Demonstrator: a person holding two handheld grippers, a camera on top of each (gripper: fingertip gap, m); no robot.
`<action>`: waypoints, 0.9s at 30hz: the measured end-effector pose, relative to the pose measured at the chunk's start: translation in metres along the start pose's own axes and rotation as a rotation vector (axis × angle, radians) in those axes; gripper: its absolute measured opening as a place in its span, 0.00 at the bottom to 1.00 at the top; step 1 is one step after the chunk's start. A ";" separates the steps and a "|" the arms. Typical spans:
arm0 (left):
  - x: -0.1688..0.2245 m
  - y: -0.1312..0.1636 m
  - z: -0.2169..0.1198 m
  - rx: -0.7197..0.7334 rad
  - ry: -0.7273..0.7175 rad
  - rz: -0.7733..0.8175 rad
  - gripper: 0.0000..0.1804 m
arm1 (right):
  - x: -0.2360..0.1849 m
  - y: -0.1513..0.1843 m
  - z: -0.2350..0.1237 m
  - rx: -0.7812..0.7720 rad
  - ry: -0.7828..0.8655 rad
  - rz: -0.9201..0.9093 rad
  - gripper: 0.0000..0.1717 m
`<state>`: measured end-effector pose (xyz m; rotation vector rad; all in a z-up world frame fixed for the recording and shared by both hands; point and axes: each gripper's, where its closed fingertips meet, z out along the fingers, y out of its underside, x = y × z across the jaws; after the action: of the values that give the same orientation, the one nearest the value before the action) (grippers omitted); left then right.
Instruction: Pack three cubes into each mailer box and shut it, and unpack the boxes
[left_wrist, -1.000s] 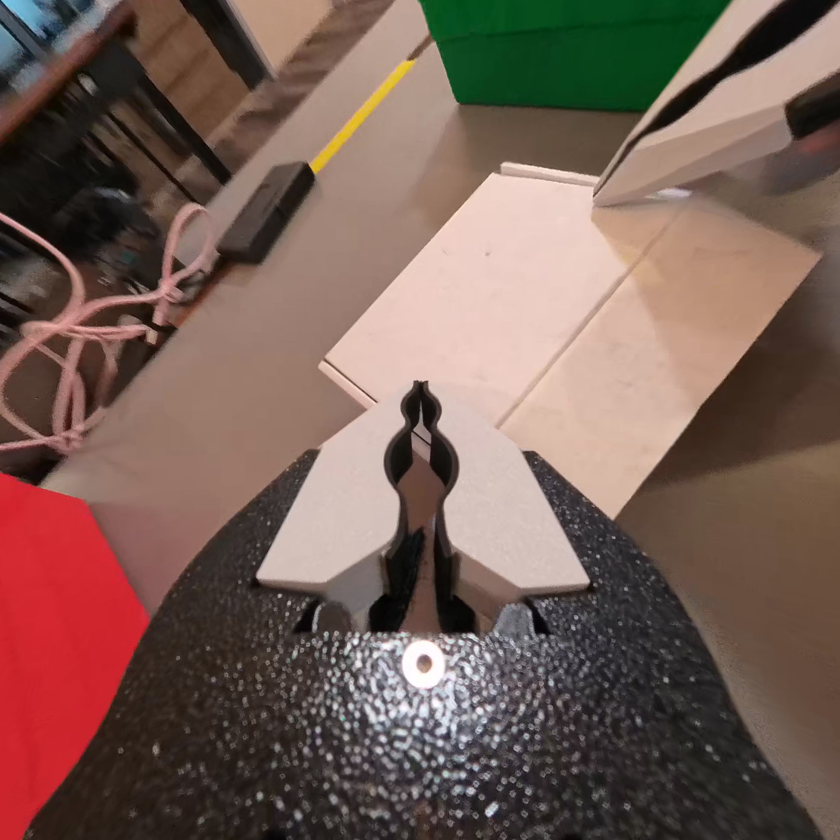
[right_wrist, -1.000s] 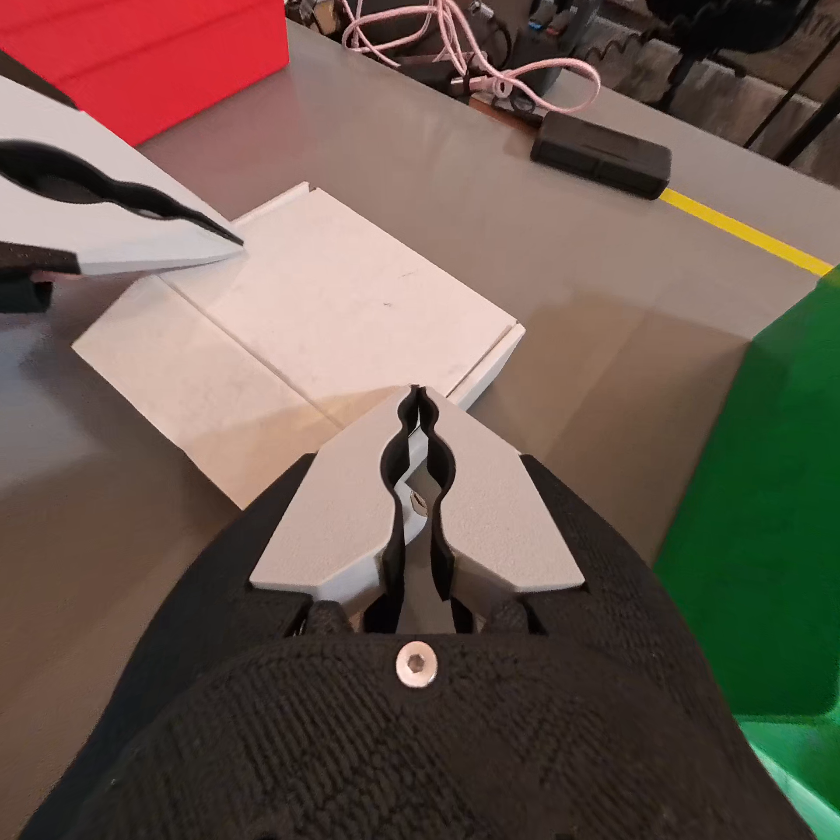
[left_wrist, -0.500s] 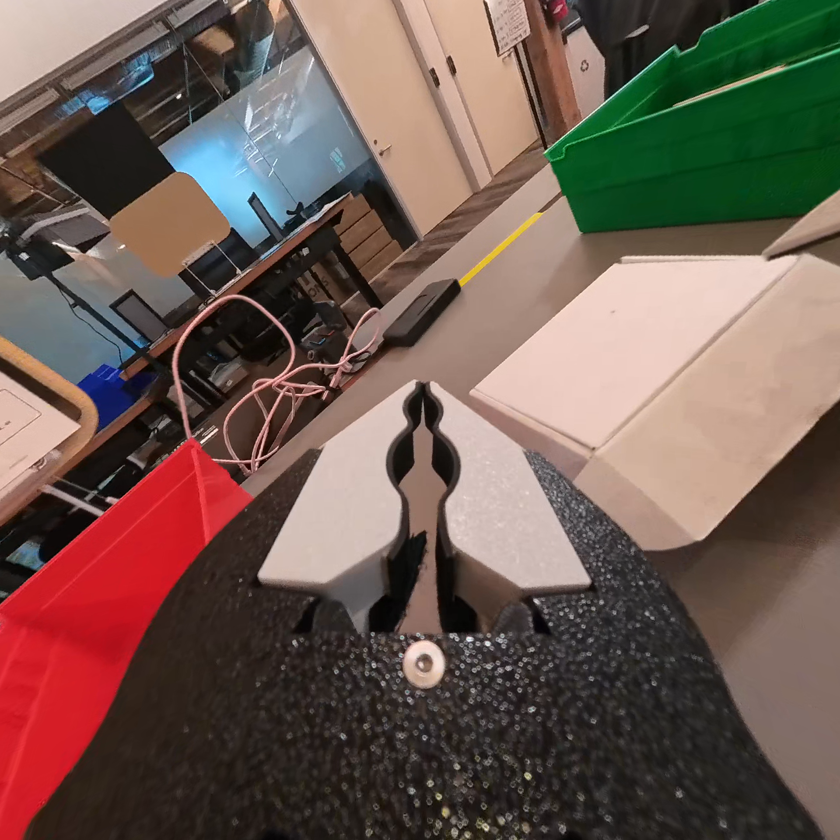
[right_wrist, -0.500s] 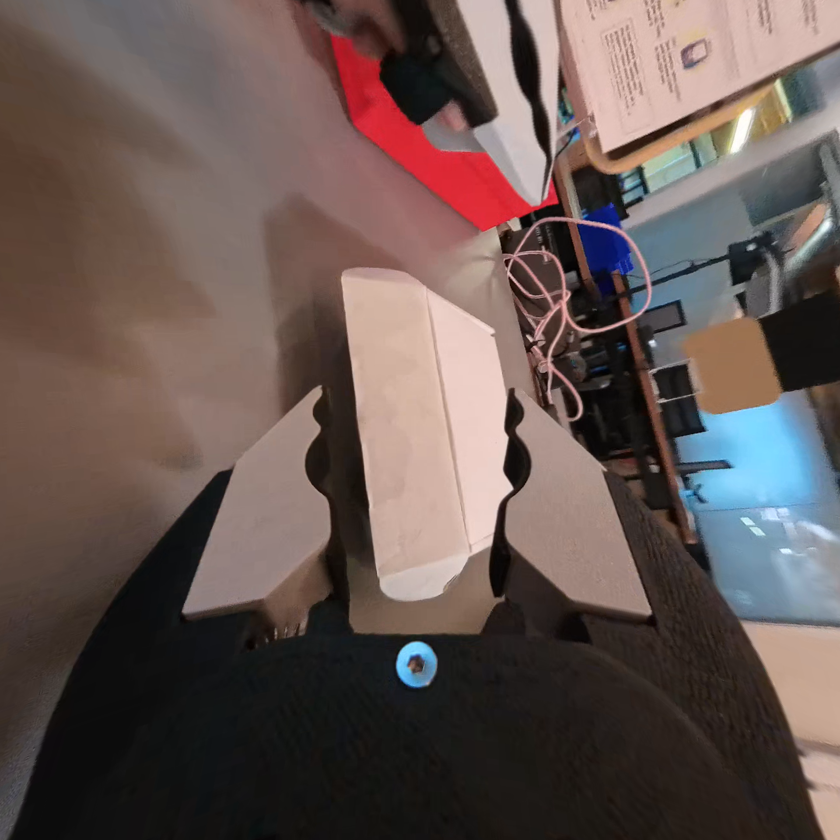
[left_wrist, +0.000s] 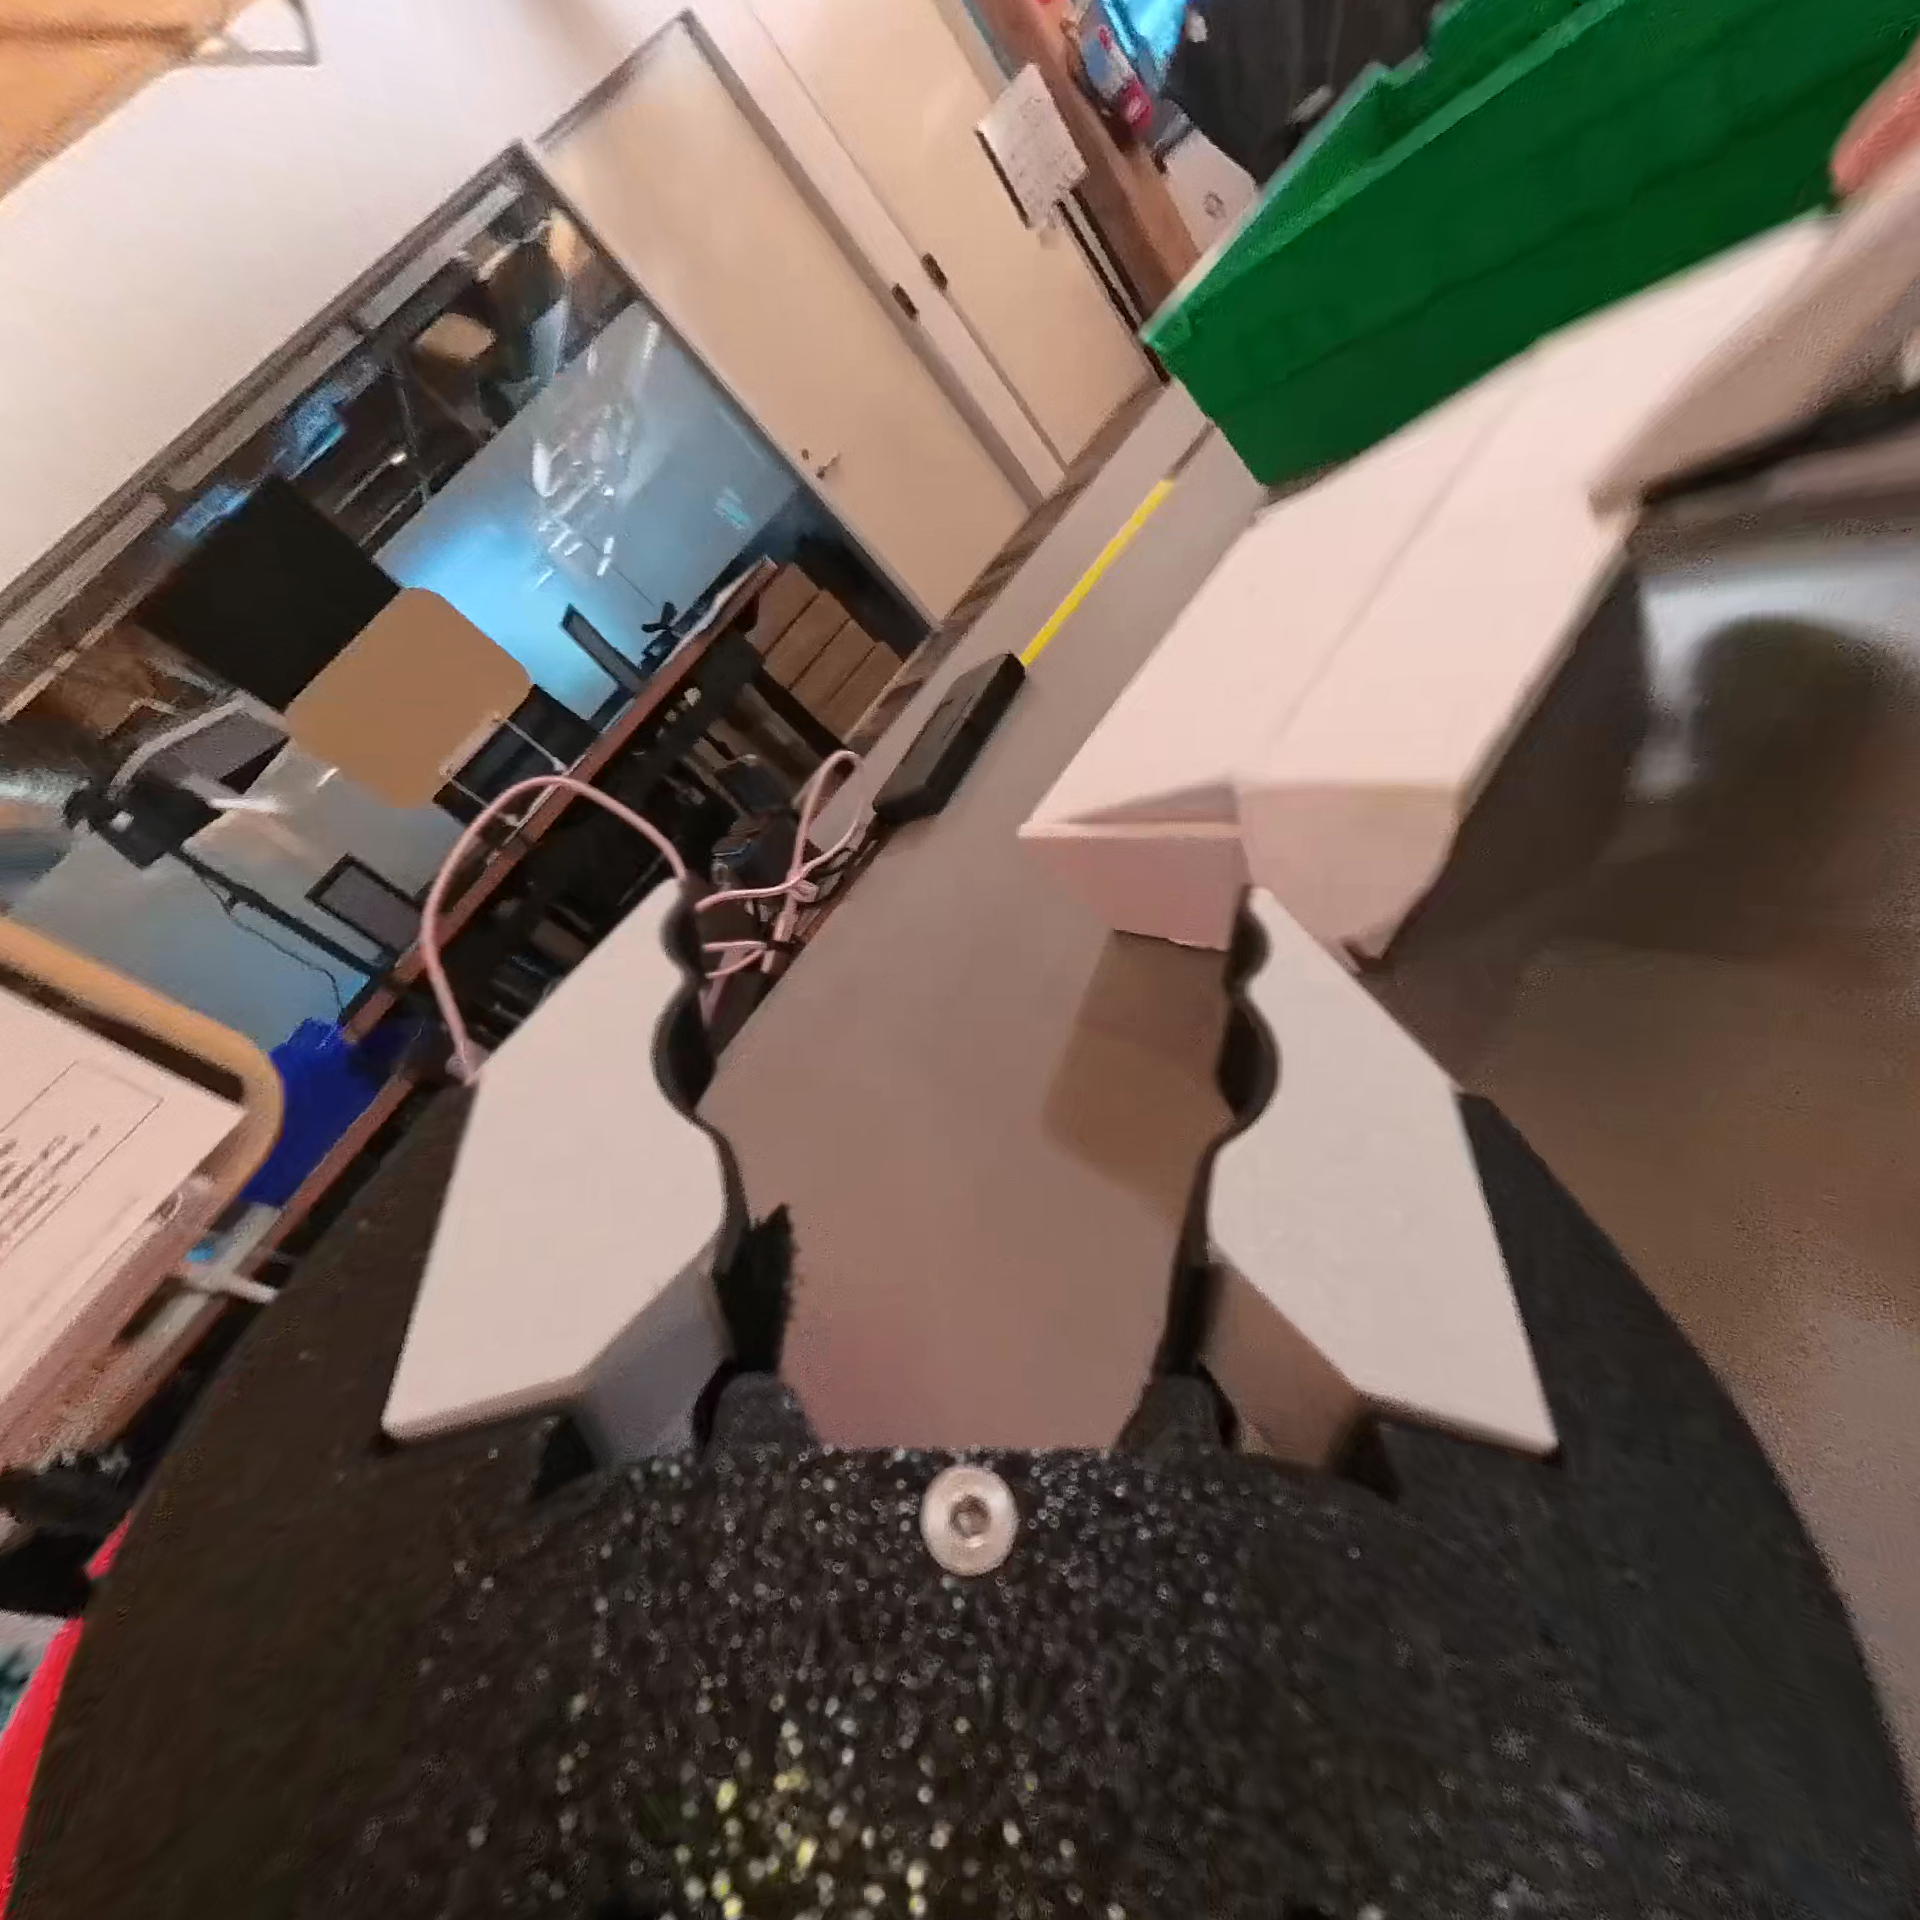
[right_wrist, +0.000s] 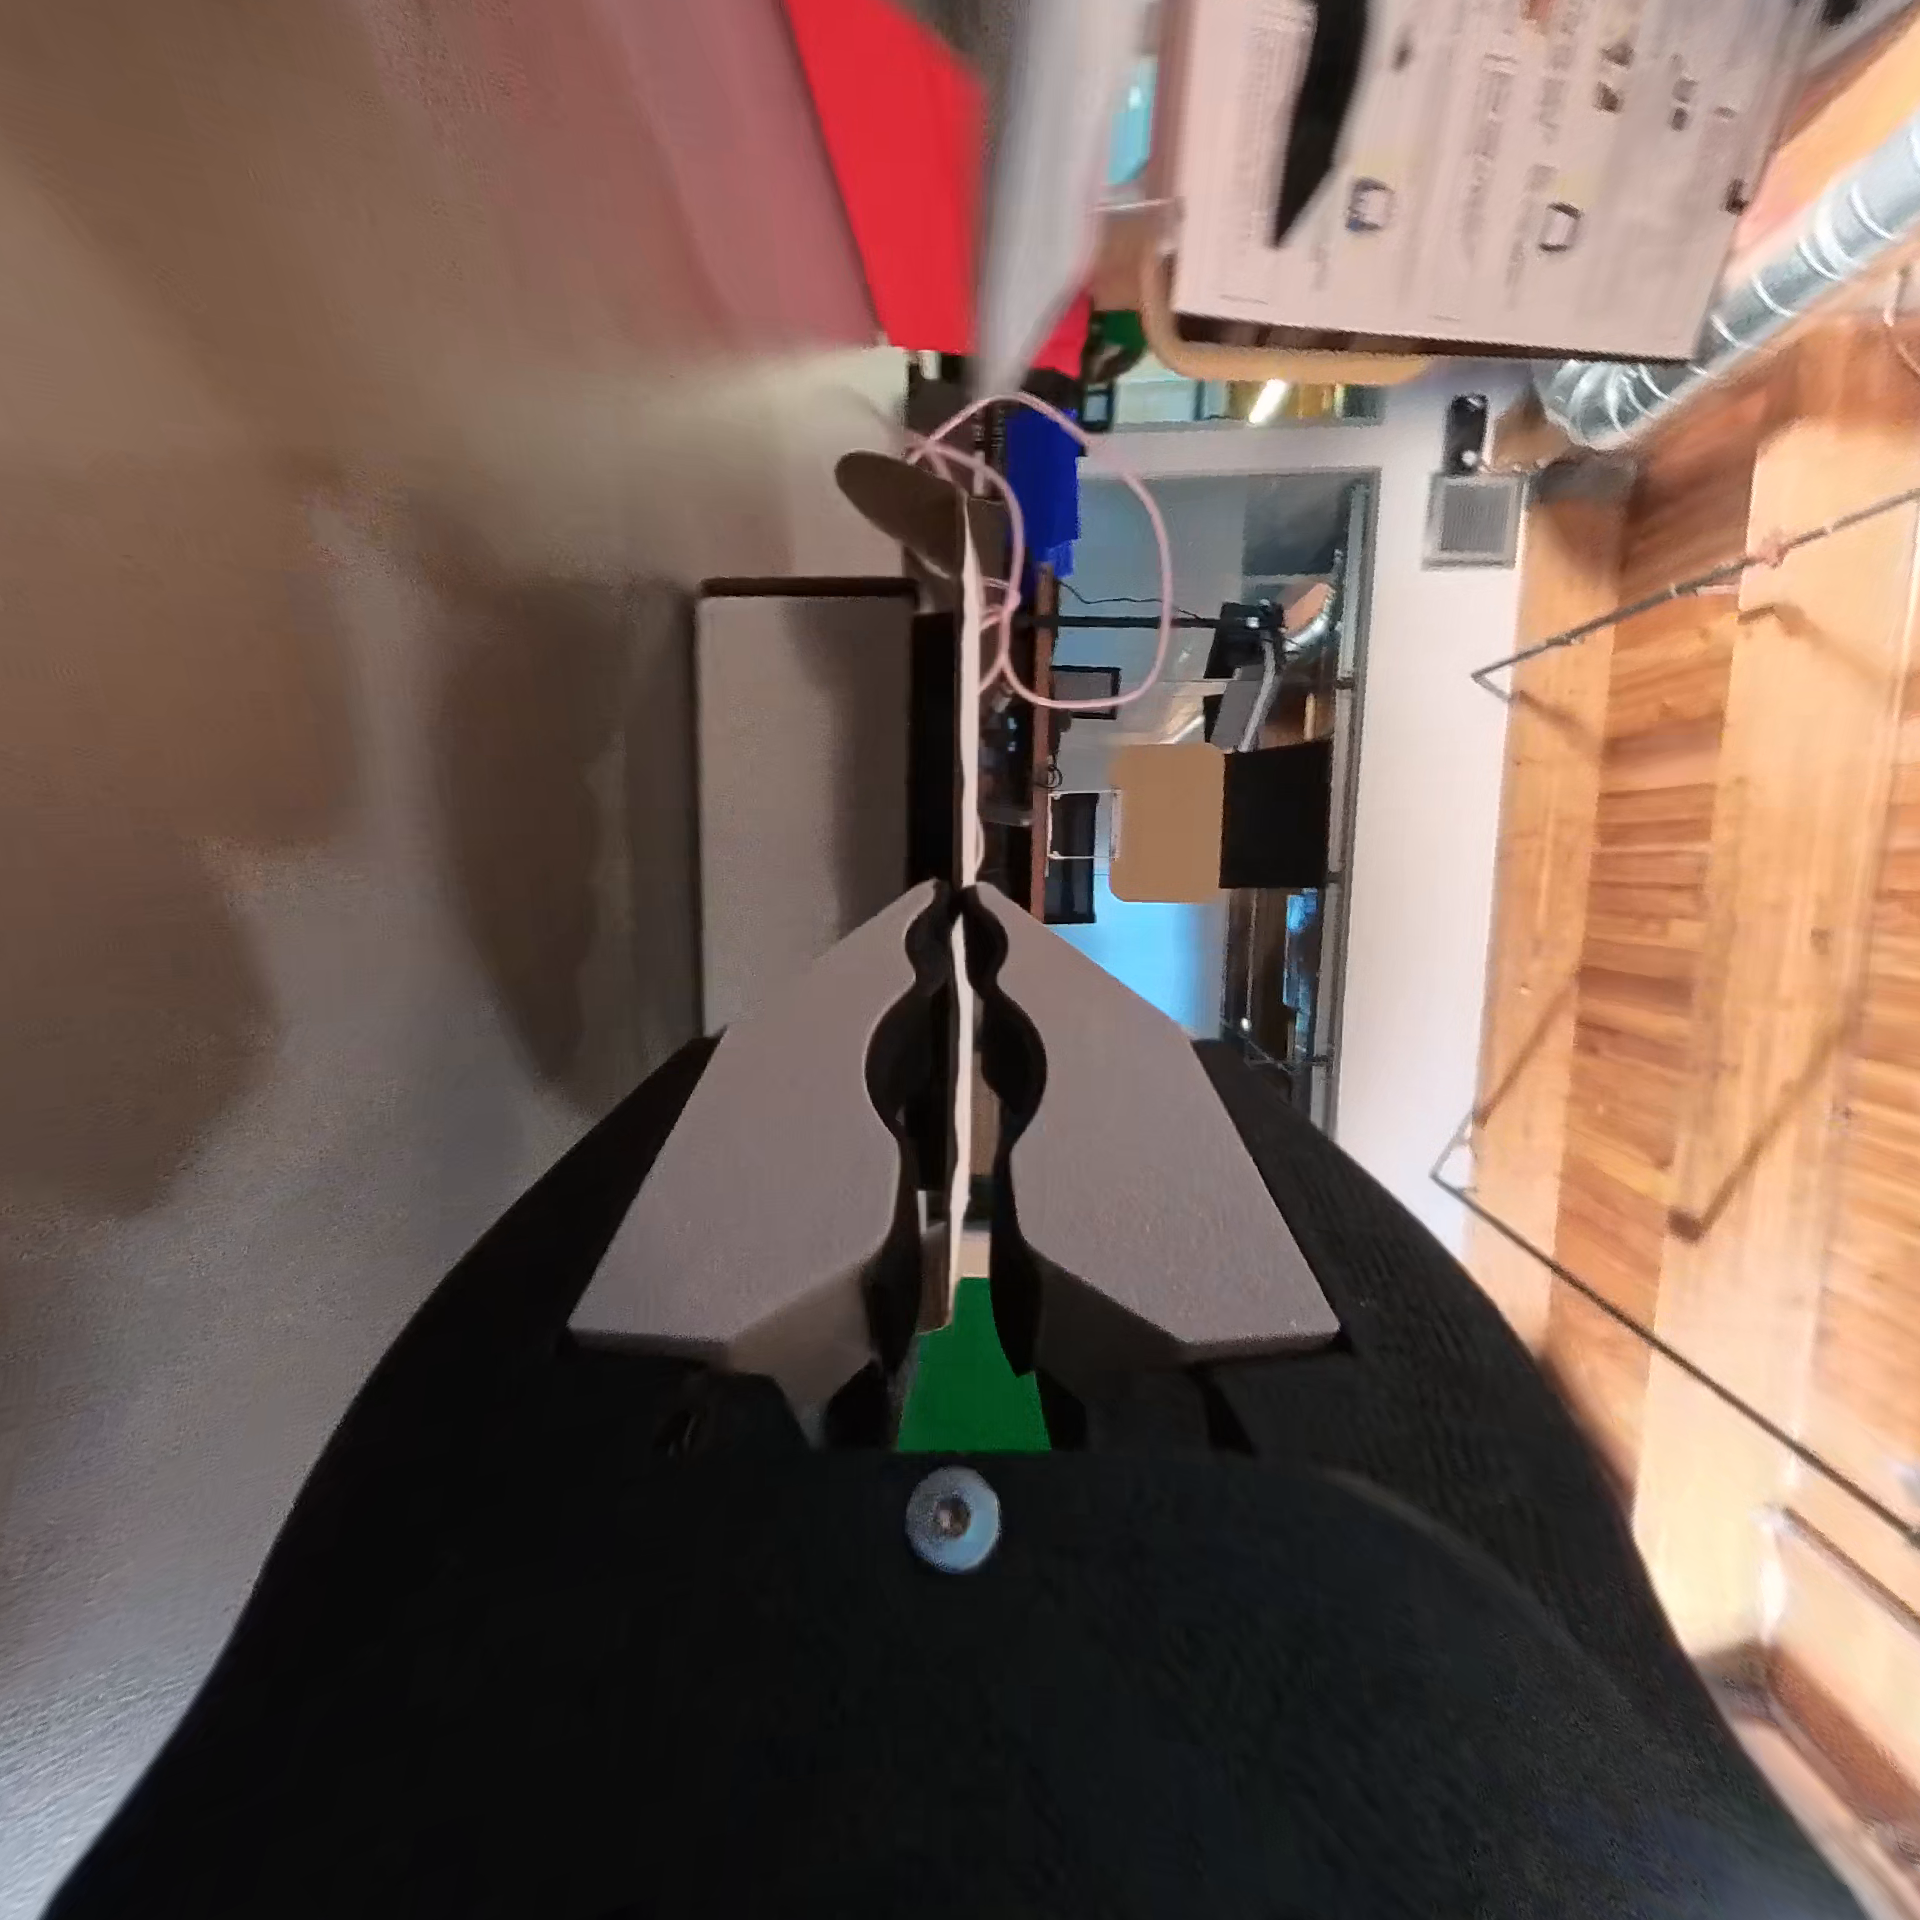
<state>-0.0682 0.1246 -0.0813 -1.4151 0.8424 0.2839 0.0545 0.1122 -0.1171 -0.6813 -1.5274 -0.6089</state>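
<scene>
Grey matte table (left_wrist: 935, 1039) carries everything; workshop behind it with glass partition, doors and wood-panelled wall.

White flat cardboard mailer box (left_wrist: 1351, 644) lies on the table, lid raised off the base. All positions below are relative to it.

- Left hand-held gripper (left_wrist: 956, 935): jaws wide, nothing between them but table. It sits just in front of the box's near corner; right fingertip (left_wrist: 1262, 940) is right at that corner, contact not clear.
- Right hand-held gripper (right_wrist: 954, 894): camera rolled sideways. Jaws closed to a narrow slit, both pads pinching the thin white edge of the box lid (right_wrist: 971, 748). Box base wall (right_wrist: 800, 810) sits just left of the lid in that view.
- Green plastic bin (left_wrist: 1507, 260): just behind the box.
- Red plastic bin (right_wrist: 894, 177): beyond the box's far end in the right wrist view.
- Black rectangular block (left_wrist: 951, 727) and pink looped cable (left_wrist: 582, 831): at the table edge, left of the box.

Both views blurred. No cubes visible.
</scene>
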 end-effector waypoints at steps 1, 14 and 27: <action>0.009 0.005 0.007 -0.016 0.039 0.042 0.60 | 0.007 0.002 0.000 0.004 0.028 0.021 0.00; 0.075 0.012 0.068 0.087 0.323 0.385 0.50 | -0.010 0.016 0.004 0.041 -0.045 0.056 0.01; 0.086 0.004 0.075 0.138 0.329 0.497 0.27 | -0.012 0.019 0.013 0.071 -0.100 0.225 0.50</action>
<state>0.0148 0.1694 -0.1462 -1.1226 1.4597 0.3661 0.0598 0.1342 -0.1305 -0.8260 -1.5311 -0.3540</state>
